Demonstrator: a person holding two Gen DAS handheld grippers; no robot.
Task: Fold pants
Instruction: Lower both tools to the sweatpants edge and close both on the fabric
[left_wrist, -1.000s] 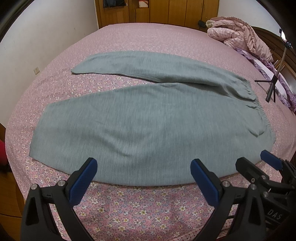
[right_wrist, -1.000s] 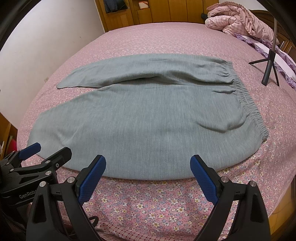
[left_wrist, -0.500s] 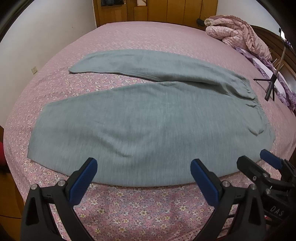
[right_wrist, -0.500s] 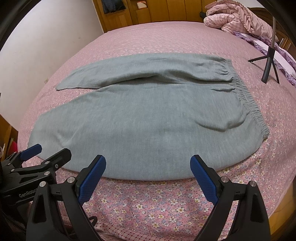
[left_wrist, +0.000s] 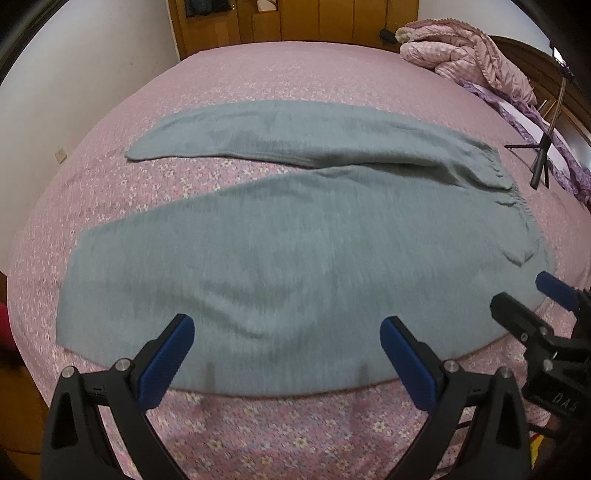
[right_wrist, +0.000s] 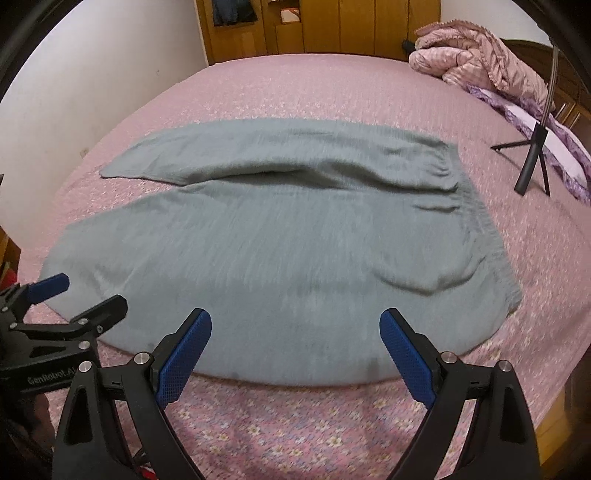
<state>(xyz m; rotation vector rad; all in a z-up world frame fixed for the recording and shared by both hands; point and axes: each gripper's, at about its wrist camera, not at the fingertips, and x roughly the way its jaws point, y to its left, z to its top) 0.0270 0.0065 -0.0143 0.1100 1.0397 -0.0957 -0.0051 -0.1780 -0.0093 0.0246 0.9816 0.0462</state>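
Observation:
Grey-green pants lie flat on the pink flowered bedspread, legs spread in a V toward the left, elastic waistband at the right. The pants also show in the right wrist view. My left gripper is open and empty, hovering over the near edge of the near leg. My right gripper is open and empty, over the near edge closer to the waist. Each gripper shows in the other's view, the right one and the left one.
The bed stretches far behind the pants. A crumpled pink quilt lies at the far right corner. A small black tripod stands on the bed right of the waistband. Wooden cabinets line the far wall; the bed's front edge is just below the grippers.
Both grippers have moved forward and slightly lower toward the near edge of the pants. Both stay open. The pants have not moved.

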